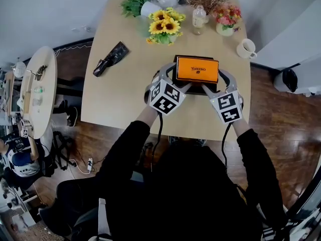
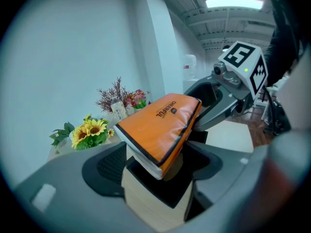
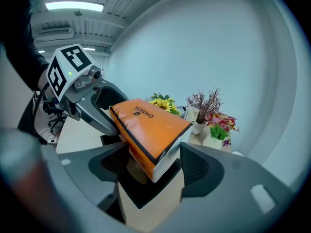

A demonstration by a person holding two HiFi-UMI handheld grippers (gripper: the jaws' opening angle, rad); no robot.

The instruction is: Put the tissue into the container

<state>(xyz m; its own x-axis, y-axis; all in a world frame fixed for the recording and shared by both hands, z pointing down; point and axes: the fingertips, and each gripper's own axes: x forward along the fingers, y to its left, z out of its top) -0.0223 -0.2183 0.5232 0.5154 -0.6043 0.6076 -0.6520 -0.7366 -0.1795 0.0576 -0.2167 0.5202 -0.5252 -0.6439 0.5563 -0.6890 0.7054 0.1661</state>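
Observation:
An orange tissue pack (image 1: 197, 69) with black edging hangs just over a wooden container (image 1: 176, 84) with a black inside, at the middle of the table. My left gripper (image 1: 173, 82) grips the pack's left end and my right gripper (image 1: 213, 87) its right end. In the left gripper view the pack (image 2: 160, 125) sits tilted between the jaws of the left gripper (image 2: 155, 169), above the container (image 2: 155, 203). The right gripper view shows the same pack (image 3: 153, 130) between the jaws of the right gripper (image 3: 154, 171), over the container (image 3: 146, 208).
Behind the container on the light wooden table (image 1: 125, 99) stand sunflowers (image 1: 164, 26), a small bottle (image 1: 199, 18) and a pot of pink flowers (image 1: 226, 20). A white mug (image 1: 246, 48) is at the right edge, a black object (image 1: 111, 58) at the left.

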